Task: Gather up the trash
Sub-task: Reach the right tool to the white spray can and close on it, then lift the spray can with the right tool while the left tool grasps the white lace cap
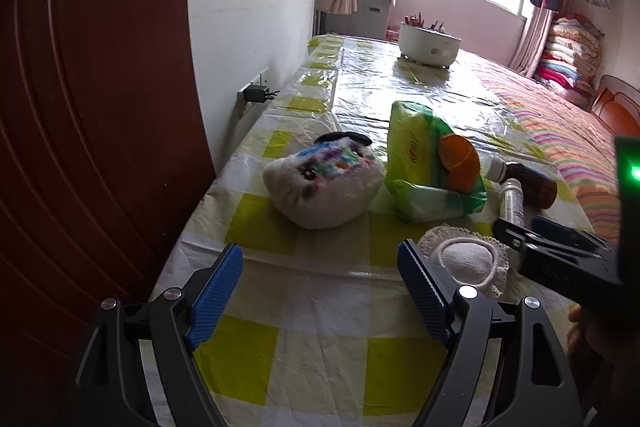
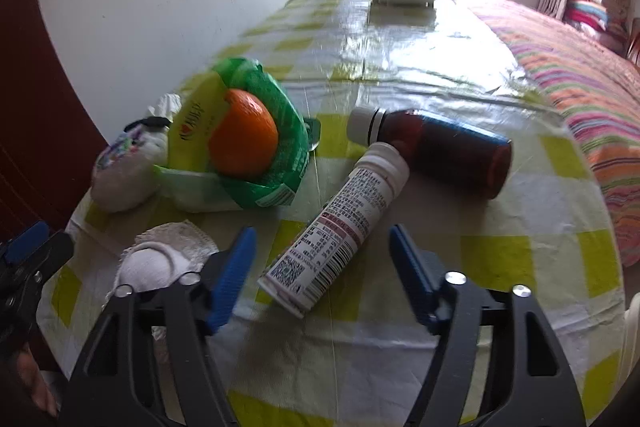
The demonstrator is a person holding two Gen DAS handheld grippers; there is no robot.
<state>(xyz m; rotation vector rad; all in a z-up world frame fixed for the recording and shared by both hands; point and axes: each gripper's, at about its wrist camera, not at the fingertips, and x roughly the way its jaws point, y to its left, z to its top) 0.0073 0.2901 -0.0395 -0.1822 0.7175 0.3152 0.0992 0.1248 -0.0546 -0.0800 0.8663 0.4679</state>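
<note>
Two bottles lay on their sides on the yellow-and-white checked table cover (image 2: 500,251), touching near their caps. The white bottle (image 2: 332,231) carried a wrap-around label of dense small print, a red band, a barcode and a square code near its base; none of the text could be read. Its long axis ran diagonally in the right wrist view, with the cap up and to the right and the base down and to the left, nearest the camera. The brown bottle (image 2: 452,151) had a white cap pointing left and its base to the right, and no writing on it could be made out.

The right gripper (image 2: 322,255) hovered over the white bottle with its blue pads on either side of the base end, the jaws moderately apart; whether the pads touched the bottle could not be told. The left gripper (image 1: 320,267) stood wide open above bare cloth, gripping nothing.

Left of the bottles sat a green-and-yellow tissue pack (image 2: 244,163) with red printed characters too small to read, and an orange (image 2: 244,139) rested on top of it. Beside the pack lay a white plush toy (image 1: 320,183) with coloured patches, and nearer the grippers a white lace-edged pad (image 1: 464,255). A white tub (image 1: 430,45) stood at the table's far end.
</note>
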